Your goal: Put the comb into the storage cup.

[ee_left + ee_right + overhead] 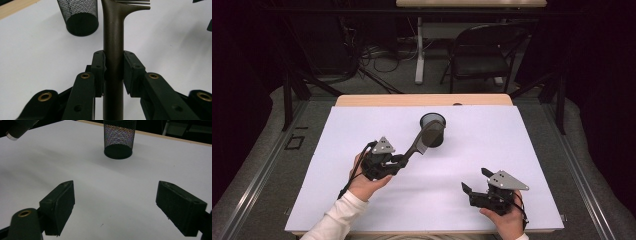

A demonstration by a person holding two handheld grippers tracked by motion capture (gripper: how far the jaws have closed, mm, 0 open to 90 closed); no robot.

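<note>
My left gripper (399,160) is shut on the long dark handle of a brush (424,137), held above the white table cover at centre left. The brush slants up and to the right, and its oval head overlaps the front of a black mesh cup (433,120) standing upright behind it. In the left gripper view the pads (98,67) clamp the handle (113,30) from both sides, with the cup (80,17) beyond at the upper left. My right gripper (474,179) rests open near the front right with nothing between its jaws. It (115,202) faces the cup (118,138).
A white sheet (512,140) covers most of the wooden table, whose far edge (422,100) shows behind the cup. Past the table stand a black folding chair (482,50) and a table leg with cables on the floor. A dark rounded end (17,128) pokes into the right gripper view's top left corner.
</note>
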